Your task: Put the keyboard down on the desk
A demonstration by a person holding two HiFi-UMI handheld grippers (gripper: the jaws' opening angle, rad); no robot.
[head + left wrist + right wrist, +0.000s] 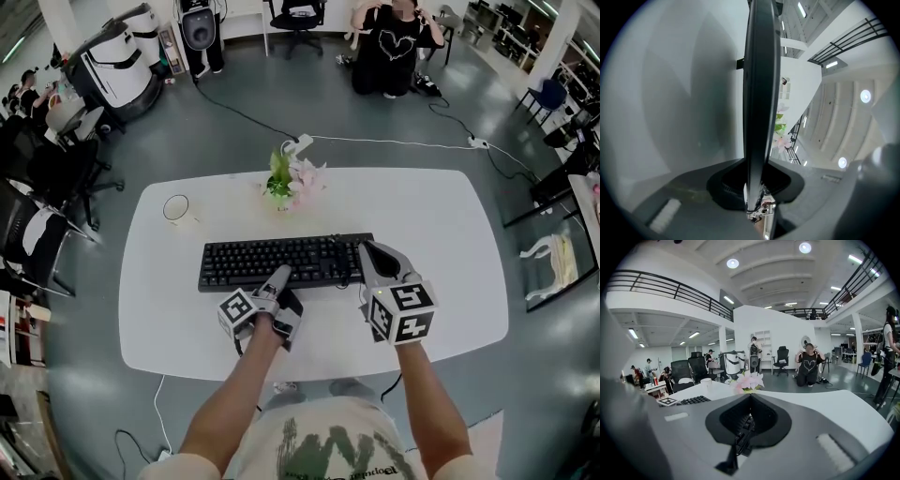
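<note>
A black keyboard (281, 261) lies across the middle of the white desk (431, 225). My left gripper (279, 277) is rolled on its side and shut on the keyboard's front edge. In the left gripper view the keyboard (761, 93) runs edge-on as a dark slab between the two jaws, with the desk surface (670, 103) close beside it. My right gripper (367, 251) rests over the keyboard's right end. In the right gripper view its jaws (749, 401) meet. Keys show through the dark hollow between them, and more of the keyboard (693, 400) lies to the left.
A pot of pink flowers (292, 183) stands behind the keyboard and a white cup (176, 208) sits at the desk's back left. Office chairs (37, 178) crowd the left side. A person (389, 47) kneels on the floor beyond, and cables (394, 142) run behind the desk.
</note>
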